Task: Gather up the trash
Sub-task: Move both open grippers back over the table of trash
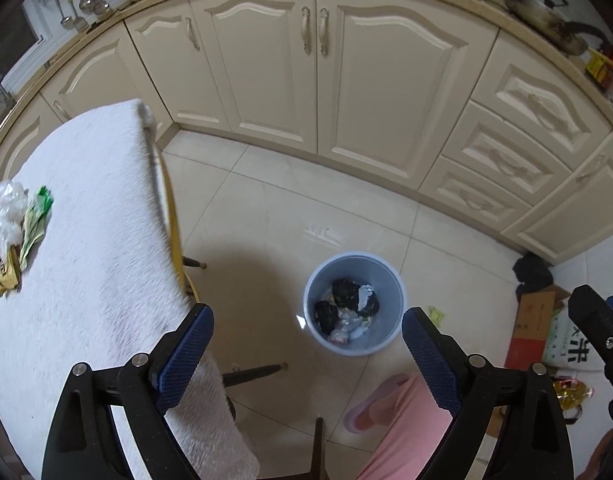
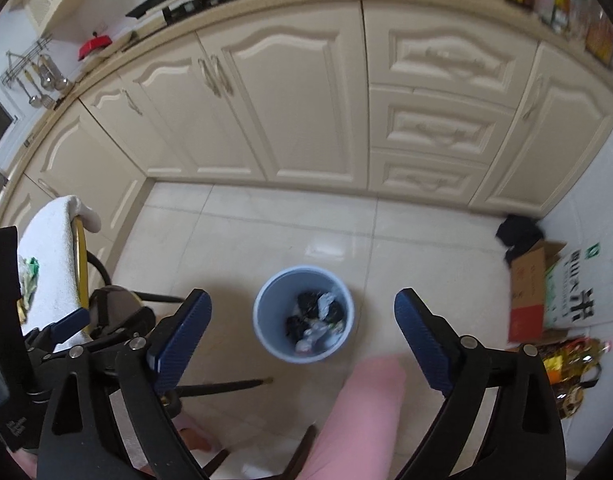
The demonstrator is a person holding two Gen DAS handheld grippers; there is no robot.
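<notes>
- Right gripper (image 2: 302, 324): jaws spread wide, nothing between them. It hangs above the bin (image 2: 303, 313), which sits centred in the gap in the right wrist view.
- Left gripper (image 1: 307, 330): also wide open, empty. Its left finger overlaps the near edge of the table (image 1: 90, 240); the bin shows between the fingers on the floor below.
- A pink trouser leg (image 2: 358, 412) and slipper (image 1: 370, 404) stand just near of the bin.
- Bin holds black crumpled bags and pale wrappers; room left on top.
- One small yellow-green scrap (image 1: 436, 314) lies on the floor just right of the bin, partly hidden by the left gripper's right finger. Looks like a miss; worth picking up.
- Remaining trash pile (image 1: 16, 236) sits at the far-left edge of the white-towelled table: clear plastic, green wrapper, brown-yellow packet, all touching.
- Judgement: a drop is done, next is fetching from the pile.
- To do it well: take one piece at a time, start with the green wrapper at the pile's right edge, come down steep, pinch the wrapper and not the towel, lift clear before crossing to the bin.
- Far side: cream cabinets (image 1: 266, 64), no trash visible there.
</notes>
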